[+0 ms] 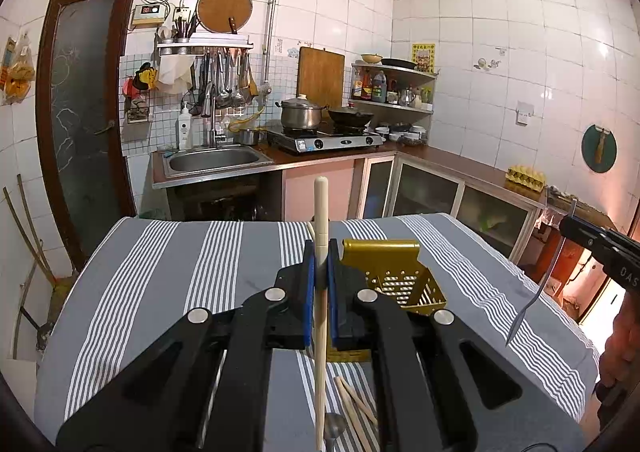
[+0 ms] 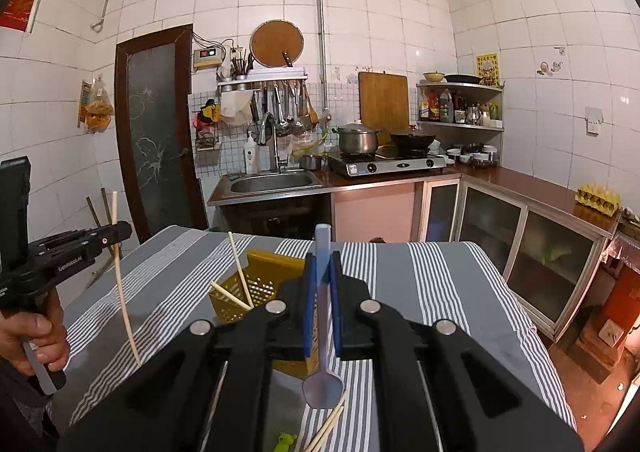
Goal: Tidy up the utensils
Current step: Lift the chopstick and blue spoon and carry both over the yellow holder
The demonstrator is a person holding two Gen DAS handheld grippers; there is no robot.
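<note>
My left gripper is shut on a pale wooden chopstick, held upright above the striped table. It also shows in the right wrist view with the chopstick. My right gripper is shut on a translucent blue-grey spoon, bowl downward; in the left wrist view it holds the spoon at the right. A yellow perforated utensil holder stands on the table between them, with two chopsticks in it.
Loose chopsticks and a metal spoon lie on the striped tablecloth near me. A small green object lies by more chopsticks. Behind are the sink, stove and counter cabinets.
</note>
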